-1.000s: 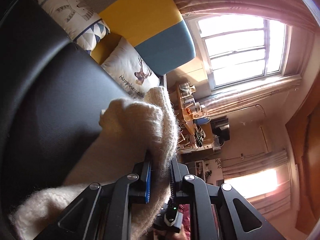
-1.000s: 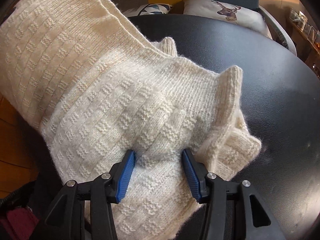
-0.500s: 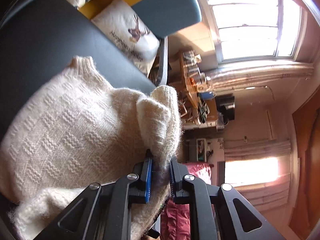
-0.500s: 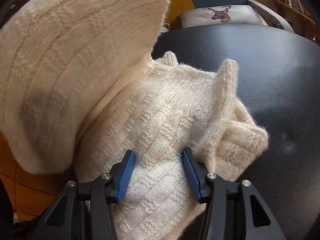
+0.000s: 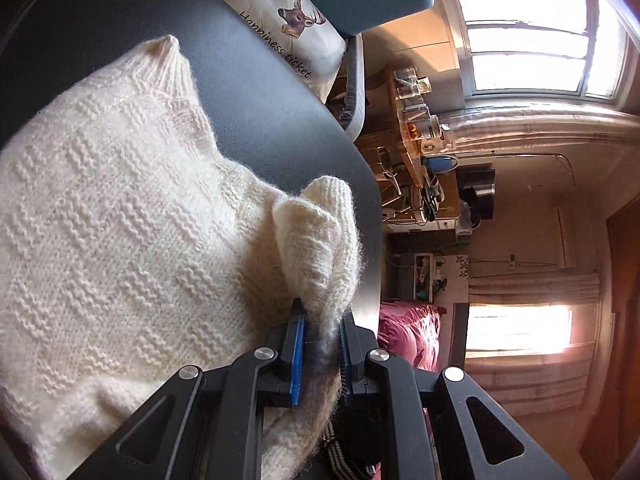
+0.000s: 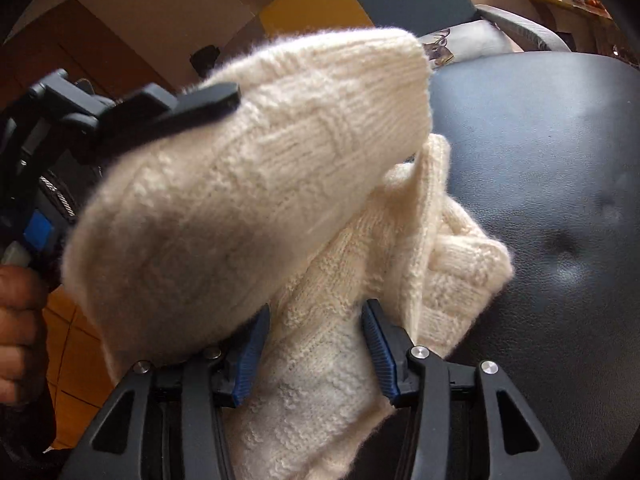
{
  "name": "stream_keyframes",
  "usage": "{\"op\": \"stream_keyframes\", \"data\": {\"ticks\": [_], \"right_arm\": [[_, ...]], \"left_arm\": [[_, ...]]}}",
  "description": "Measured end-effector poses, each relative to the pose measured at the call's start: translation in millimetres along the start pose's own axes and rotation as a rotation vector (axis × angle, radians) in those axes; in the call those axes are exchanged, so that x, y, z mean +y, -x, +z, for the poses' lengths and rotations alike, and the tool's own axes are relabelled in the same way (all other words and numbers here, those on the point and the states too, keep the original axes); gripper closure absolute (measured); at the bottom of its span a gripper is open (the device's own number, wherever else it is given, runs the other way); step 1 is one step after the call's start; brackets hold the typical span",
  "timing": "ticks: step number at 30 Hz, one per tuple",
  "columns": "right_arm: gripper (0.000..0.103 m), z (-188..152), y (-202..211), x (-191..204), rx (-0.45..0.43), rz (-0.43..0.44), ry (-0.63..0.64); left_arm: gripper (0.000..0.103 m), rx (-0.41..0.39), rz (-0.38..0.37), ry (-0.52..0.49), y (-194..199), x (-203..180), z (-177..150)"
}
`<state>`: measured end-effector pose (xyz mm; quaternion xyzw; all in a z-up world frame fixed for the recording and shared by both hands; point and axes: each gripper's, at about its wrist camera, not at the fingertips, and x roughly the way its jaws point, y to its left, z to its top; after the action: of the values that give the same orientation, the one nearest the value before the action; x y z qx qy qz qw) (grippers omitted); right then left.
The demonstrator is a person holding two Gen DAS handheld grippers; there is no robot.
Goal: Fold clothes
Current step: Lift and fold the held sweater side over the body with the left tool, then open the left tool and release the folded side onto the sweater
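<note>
Sweater (image 5: pixel 132 240) work is mid-fold: the left gripper (image 5: pixel 320 336), at the bottom centre of its view, is pinched tight on a thick doubled edge of the cream knit and carries it over the body; the right gripper (image 6: pixel 316 344), bottom centre of its own view, stands well parted astride the knit, gripping nothing I can see. Outward, the garment lies bunched on the black table (image 6: pixel 560 184), the lifted flap filling the upper left of the right view; next, I judge, the left must lay that flap flat and let go.

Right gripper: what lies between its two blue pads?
Cream sweater knit fills the gap between the right gripper pads, which stand apart. The right wrist view shows it.
</note>
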<state>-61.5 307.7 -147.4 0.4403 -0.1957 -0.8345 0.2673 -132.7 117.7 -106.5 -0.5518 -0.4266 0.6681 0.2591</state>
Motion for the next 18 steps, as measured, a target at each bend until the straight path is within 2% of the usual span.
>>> {"op": "stream_keyframes", "data": {"ticks": [3,6,9,12,13,14,15,16,18], "right_arm": [[0.054,-12,25,-5,-0.034,-0.015,-0.011],[0.053,-27,45,-16,-0.057,-0.036,-0.058],[0.053,-39,58,-23,-0.082,-0.047,-0.109],[0.053,-51,70,-27,-0.112,-0.041,-0.161],[0.053,-55,74,-27,-0.120,-0.037,-0.175],[0.053,-57,79,-27,-0.124,-0.033,-0.190],[0.053,-57,82,-25,-0.132,-0.021,-0.204],[0.052,-48,87,-22,-0.143,0.008,-0.206],[0.048,-39,97,-7,-0.167,0.069,-0.175]], "left_arm": [[0.084,0.045,-0.021,0.034,1,4,-4],[0.082,0.070,-0.040,0.025,2,-2,-11],[0.081,0.090,-0.125,0.034,18,-8,-14],[0.080,0.050,-0.189,-0.017,56,-22,-10],[0.077,0.016,-0.192,-0.051,71,-24,-7],[0.070,-0.019,-0.190,-0.088,85,-26,-3],[0.065,-0.059,-0.160,-0.141,101,-23,0],[0.064,-0.098,-0.102,-0.194,113,-18,2],[0.063,-0.165,0.045,-0.278,131,-2,5]]}}
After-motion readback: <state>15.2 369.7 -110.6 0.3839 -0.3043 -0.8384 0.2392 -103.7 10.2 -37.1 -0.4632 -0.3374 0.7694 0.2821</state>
